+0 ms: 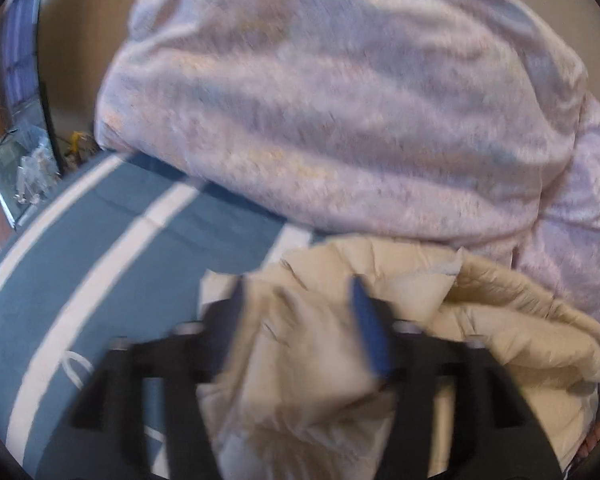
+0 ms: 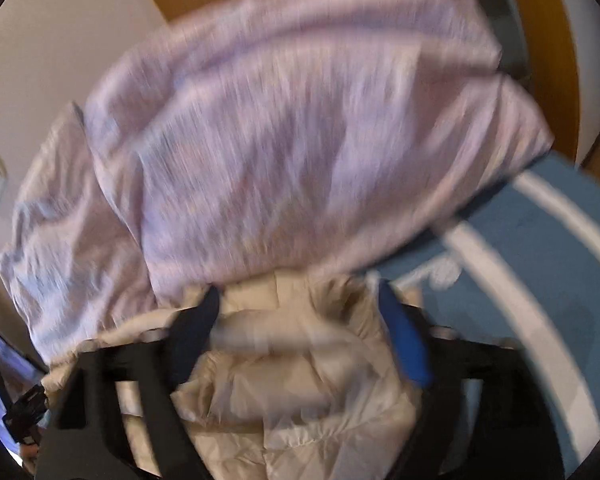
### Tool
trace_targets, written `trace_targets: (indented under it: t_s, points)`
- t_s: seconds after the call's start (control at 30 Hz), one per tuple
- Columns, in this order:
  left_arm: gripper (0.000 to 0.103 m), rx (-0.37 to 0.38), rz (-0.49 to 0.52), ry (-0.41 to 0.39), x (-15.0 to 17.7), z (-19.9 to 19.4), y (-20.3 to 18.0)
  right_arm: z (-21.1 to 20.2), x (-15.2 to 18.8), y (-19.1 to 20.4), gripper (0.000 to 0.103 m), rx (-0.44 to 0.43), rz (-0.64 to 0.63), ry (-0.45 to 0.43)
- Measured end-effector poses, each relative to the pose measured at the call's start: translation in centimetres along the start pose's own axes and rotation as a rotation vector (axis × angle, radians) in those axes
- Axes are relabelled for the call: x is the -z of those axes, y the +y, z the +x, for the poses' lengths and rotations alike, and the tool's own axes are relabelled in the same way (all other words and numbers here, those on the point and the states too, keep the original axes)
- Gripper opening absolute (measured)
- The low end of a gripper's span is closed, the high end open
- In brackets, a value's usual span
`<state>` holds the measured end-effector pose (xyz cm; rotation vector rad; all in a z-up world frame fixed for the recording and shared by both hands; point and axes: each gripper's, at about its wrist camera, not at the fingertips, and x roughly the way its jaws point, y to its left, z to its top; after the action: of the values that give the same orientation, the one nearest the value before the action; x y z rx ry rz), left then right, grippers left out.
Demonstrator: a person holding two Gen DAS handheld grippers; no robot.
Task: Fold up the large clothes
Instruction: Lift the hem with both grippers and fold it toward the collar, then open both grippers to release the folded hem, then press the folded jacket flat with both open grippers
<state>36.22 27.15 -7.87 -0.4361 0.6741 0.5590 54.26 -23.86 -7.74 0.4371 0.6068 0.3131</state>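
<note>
The cream puffer jacket, lying crumpled on the blue white-striped bedspread beside a fuzzy lilac blanket, is looking light, puffy and slippery, so a seam or hem suits gripping, while the left gripper and right gripper are straddling it, released.

One cream puffer jacket lies crumpled on one blue bedspread crossed by at least three white stripes; one bulky lilac quilt is heaped behind. Two grippers, two fingers each.
</note>
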Motion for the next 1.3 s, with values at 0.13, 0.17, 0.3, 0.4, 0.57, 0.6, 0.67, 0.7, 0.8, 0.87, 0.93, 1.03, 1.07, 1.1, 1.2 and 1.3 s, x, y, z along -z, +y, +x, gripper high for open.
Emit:
trace_targets:
  t_s: [0.13, 0.17, 0.3, 0.4, 0.57, 0.6, 0.67, 0.7, 0.8, 0.87, 0.93, 1.03, 1.07, 1.1, 1.2, 1.3]
  points:
    - [0.070, 0.023, -0.001, -0.037, -0.5, -2.7, 0.6, -2.9, -0.9, 1.3, 0.085, -0.023, -0.077, -0.053]
    - [0.073, 0.031, 0.006, -0.044, -0.5, -3.5, 0.6, -3.2, -0.9, 1.8, 0.084, -0.030, -0.100, -0.047]
    - [0.077, 0.040, 0.061, -0.054, 0.1, -5.1, -0.7, -2.6, 0.4, 3.6, 0.079, -0.009, -0.207, -0.002]
    - [0.080, 0.035, 0.116, -0.063, 0.8, -5.5, -2.0, -1.9, 1.5, 4.5, 0.079, 0.003, -0.272, 0.031]
    - [0.084, 0.000, 0.201, -0.081, 1.6, -4.7, -4.2, 0.2, 3.0, 5.7, 0.079, 0.071, -0.368, 0.080]
    - [0.085, -0.010, 0.215, -0.080, 1.6, -4.2, -4.7, 0.7, 3.0, 5.8, 0.080, 0.088, -0.376, 0.085]
    - [0.085, -0.037, 0.238, -0.081, 1.6, -3.3, -5.5, 1.9, 2.7, 5.9, 0.084, 0.118, -0.366, 0.097]
    - [0.085, -0.058, 0.252, -0.082, 1.6, -2.7, -5.9, 2.5, 2.5, 5.9, 0.085, 0.127, -0.356, 0.102]
    - [0.085, -0.099, 0.275, -0.078, 1.7, -1.2, -6.7, 4.0, 2.2, 6.0, 0.085, 0.166, -0.361, 0.099]
    - [0.085, -0.121, 0.291, -0.075, 1.9, -0.4, -7.0, 5.2, 2.5, 5.8, 0.085, 0.201, -0.378, 0.106]
    - [0.085, -0.147, 0.309, -0.064, 2.2, 0.8, -7.1, 6.4, 3.1, 4.9, 0.085, 0.229, -0.370, 0.141]
    - [0.085, -0.158, 0.300, -0.034, 2.5, 2.2, -6.7, 7.6, 4.0, 3.8, 0.085, 0.253, -0.355, 0.177]
    - [0.085, -0.153, 0.291, -0.025, 2.5, 2.6, -6.5, 7.8, 4.2, 3.6, 0.085, 0.257, -0.352, 0.178]
    - [0.085, -0.149, 0.278, -0.018, 2.6, 3.0, -6.3, 8.0, 4.3, 3.5, 0.085, 0.267, -0.353, 0.181]
    - [0.086, -0.141, 0.267, -0.014, 2.8, 3.7, -6.0, 8.7, 4.6, 3.3, 0.087, 0.289, -0.362, 0.202]
    - [0.089, -0.135, 0.259, -0.006, 2.9, 4.3, -5.9, 9.2, 4.7, 3.0, 0.088, 0.294, -0.358, 0.223]
